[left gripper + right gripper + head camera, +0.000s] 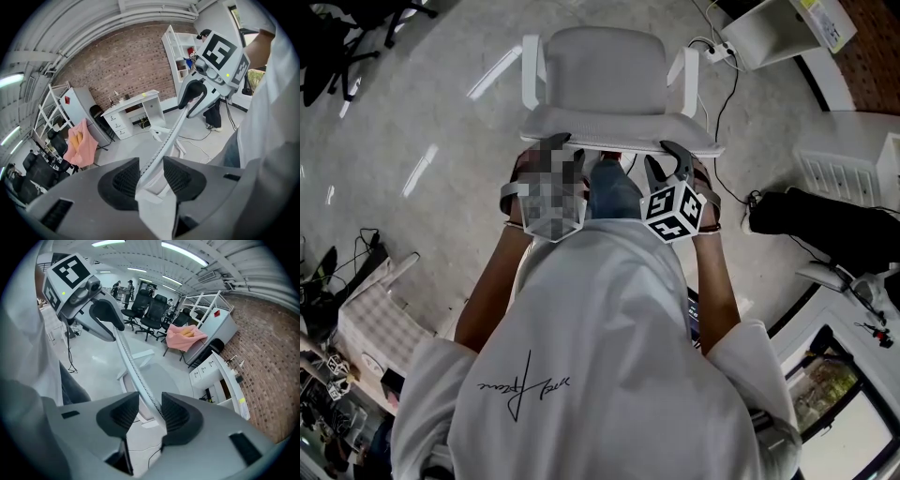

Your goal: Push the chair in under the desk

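Observation:
A white office chair [605,70] stands just ahead of me on the grey floor, seen from above. Both grippers sit on the top rail of its backrest [619,142]. My left gripper [567,152] has the rail [161,147] running between its pads, and the white frame fills the gap low down [151,176]. My right gripper [667,161] straddles the same rail [136,376]; the rail lies against one pad, with a clear gap to the other [150,411]. A white desk [133,102] with drawers stands by the brick wall, also shown in the right gripper view [225,376].
Cables [727,89] and a power strip [722,52] lie on the floor right of the chair, under a white shelf unit [778,28]. A black bundle [825,225] sits at the right. Black office chairs [150,310] and a pink cloth [77,143] stand further off.

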A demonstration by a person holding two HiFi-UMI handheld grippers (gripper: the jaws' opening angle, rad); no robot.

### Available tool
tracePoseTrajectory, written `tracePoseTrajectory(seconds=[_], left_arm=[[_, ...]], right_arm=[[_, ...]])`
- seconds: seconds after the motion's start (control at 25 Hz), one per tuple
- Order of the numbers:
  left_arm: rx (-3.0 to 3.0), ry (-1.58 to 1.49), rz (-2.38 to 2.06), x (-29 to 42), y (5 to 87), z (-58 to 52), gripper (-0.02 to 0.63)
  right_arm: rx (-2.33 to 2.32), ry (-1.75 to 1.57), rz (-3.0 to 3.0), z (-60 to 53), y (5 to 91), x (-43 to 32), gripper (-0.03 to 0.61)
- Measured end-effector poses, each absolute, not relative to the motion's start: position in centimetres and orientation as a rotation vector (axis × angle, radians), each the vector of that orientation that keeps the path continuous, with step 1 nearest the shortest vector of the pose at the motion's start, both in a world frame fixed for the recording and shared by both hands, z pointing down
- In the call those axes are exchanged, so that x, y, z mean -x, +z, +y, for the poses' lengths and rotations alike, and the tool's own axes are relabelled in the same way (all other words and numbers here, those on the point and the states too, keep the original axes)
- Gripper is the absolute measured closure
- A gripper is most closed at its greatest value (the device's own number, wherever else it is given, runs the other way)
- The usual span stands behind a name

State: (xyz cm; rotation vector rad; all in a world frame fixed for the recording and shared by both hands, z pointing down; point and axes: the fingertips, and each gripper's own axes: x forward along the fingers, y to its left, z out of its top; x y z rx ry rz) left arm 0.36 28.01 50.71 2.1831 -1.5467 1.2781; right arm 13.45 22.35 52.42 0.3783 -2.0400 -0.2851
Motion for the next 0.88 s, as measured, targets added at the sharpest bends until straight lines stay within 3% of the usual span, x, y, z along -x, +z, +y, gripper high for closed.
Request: tracePoseTrajectory(seconds=[0.88], left_arm=[[-2.166, 1.281, -1.571, 1.3, 51.0, 25.5, 0.457]], right_arm=[[-0.377, -0.319, -2.081, 20.3, 52.8, -11.9, 0.413]])
